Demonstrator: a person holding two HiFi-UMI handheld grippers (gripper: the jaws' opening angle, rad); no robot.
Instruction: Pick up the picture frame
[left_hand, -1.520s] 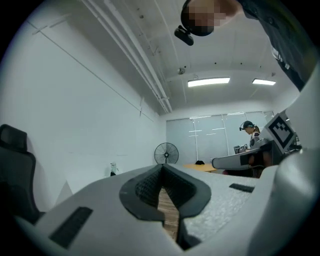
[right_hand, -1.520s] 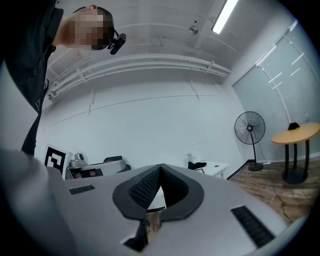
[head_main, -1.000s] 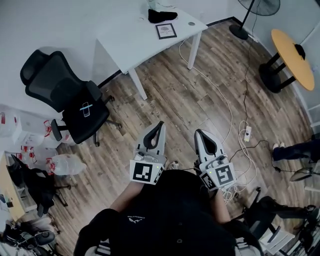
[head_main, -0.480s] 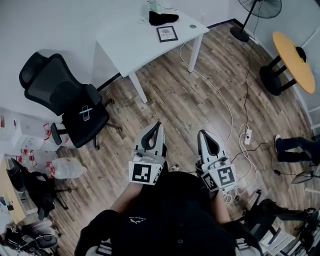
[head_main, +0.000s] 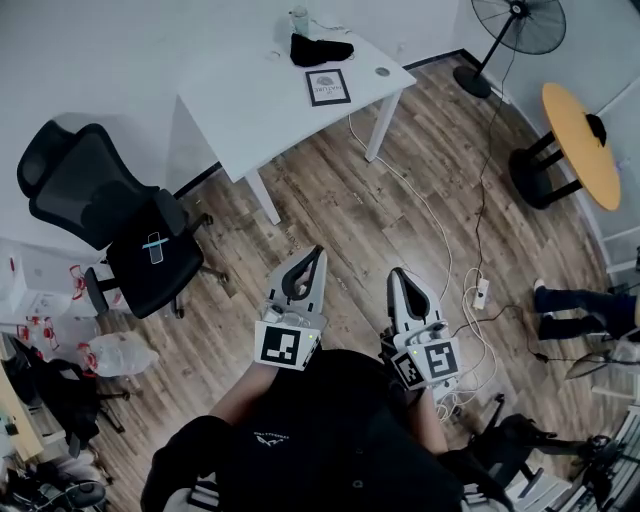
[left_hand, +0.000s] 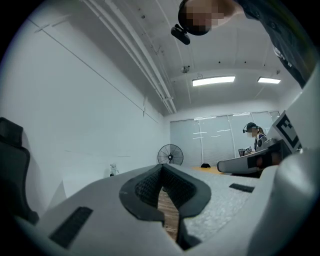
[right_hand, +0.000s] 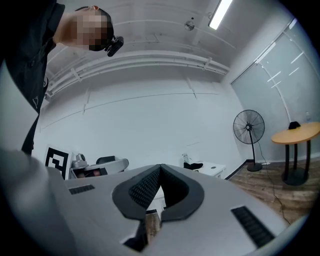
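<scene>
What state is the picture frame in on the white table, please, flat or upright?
Apparently flat: the picture frame shows its whole face upward on the white table.

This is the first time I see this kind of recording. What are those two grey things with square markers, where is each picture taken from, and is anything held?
No robot here: a person standing on a wooden floor holds the left tongs and the right tongs, one per hand. The head view looks steeply down from a camera on the person's head. The other two pictures come from cameras riding on the tongs, looking along their jaws. Both pairs of jaws are closed on nothing. The picture frame lies on the white table across the room, near a dark object, far from both tongs.
</scene>
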